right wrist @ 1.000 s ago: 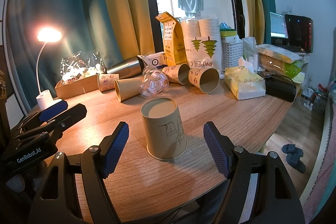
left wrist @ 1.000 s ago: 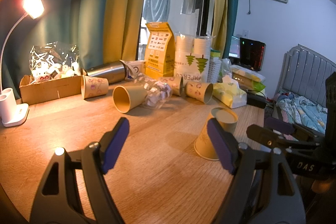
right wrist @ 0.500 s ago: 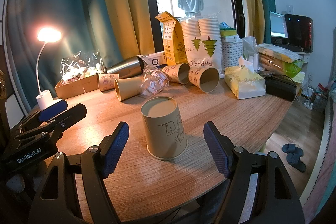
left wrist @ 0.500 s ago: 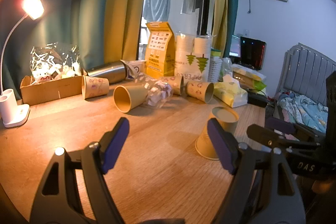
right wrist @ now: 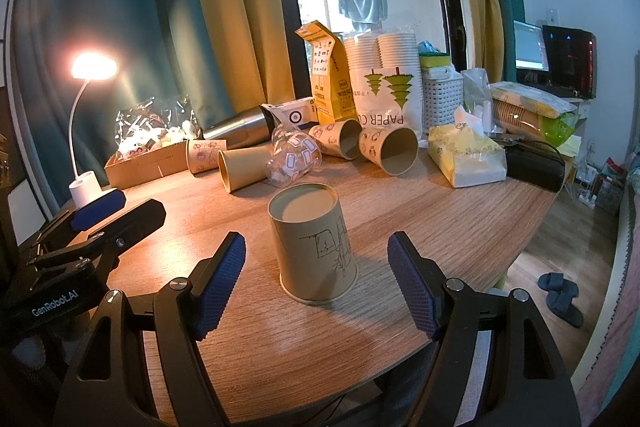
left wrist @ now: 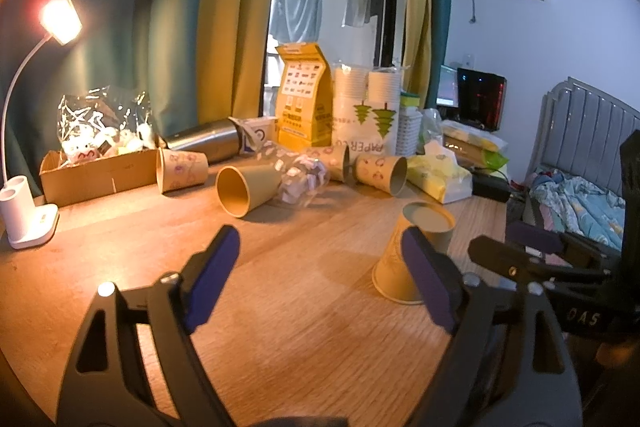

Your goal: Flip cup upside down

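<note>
left wrist view: the left claw (left wrist: 320, 271) hangs above the wooden worktop (left wrist: 280, 307), released, its blue pads spread wide with nothing between them. the cup (left wrist: 414, 253) stands upside down on the worktop, base up and rim down, tilted in the fisheye; the claw's right-hand pad partly covers its lower side, though whether they touch cannot be told. just beyond the cup to the right sits the right claw (left wrist: 516, 247), seen side-on. behind the cup lies a row of tipped-over paper cups, the nearest being a plain cup on its side (left wrist: 244, 189) with its mouth facing the camera. far to the left of the cup, a lit desk lamp (left wrist: 60, 19) stands at the worktop's edge.

right wrist view: the right claw (right wrist: 316, 279) is released, its blue pads standing apart on either side of the cup (right wrist: 314, 247) and clear of its walls. the cup rests rim-down near the worktop's (right wrist: 460, 227) front edge, its flat base on top and a line drawing on its side. left of the cup, the left claw (right wrist: 108, 211) reaches in over the worktop. behind the cup lies a clear plastic cup (right wrist: 294, 161) on its side, and further back a bag of paper cups (right wrist: 384, 87) stands upright.
</note>
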A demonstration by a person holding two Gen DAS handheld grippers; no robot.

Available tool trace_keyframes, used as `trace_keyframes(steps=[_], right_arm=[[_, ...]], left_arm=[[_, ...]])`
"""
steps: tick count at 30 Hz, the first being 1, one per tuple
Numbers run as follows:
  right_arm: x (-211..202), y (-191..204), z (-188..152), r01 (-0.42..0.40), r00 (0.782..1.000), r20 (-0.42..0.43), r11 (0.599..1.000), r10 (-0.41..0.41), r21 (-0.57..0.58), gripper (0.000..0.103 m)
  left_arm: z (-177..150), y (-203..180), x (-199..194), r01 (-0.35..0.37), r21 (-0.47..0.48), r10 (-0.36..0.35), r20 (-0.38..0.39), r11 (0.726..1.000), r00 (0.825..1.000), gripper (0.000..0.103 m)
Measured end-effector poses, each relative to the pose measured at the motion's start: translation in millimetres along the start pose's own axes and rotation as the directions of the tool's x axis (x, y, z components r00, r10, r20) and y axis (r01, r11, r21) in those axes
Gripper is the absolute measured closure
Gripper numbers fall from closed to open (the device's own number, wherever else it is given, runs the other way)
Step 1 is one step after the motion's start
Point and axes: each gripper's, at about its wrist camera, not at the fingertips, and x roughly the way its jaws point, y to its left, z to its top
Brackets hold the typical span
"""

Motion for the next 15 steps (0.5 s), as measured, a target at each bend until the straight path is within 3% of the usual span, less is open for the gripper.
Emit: trace_keyframes(steps=[15], right_arm=[[0.3,-0.1,0.1,-0.002,1.0,0.0,1.0,0.002,0.004,0.026]], left_arm=[[0.0,-2.2,-1.6,0.008,0.01,-0.008,0.009,1.0,1.0,0.018]])
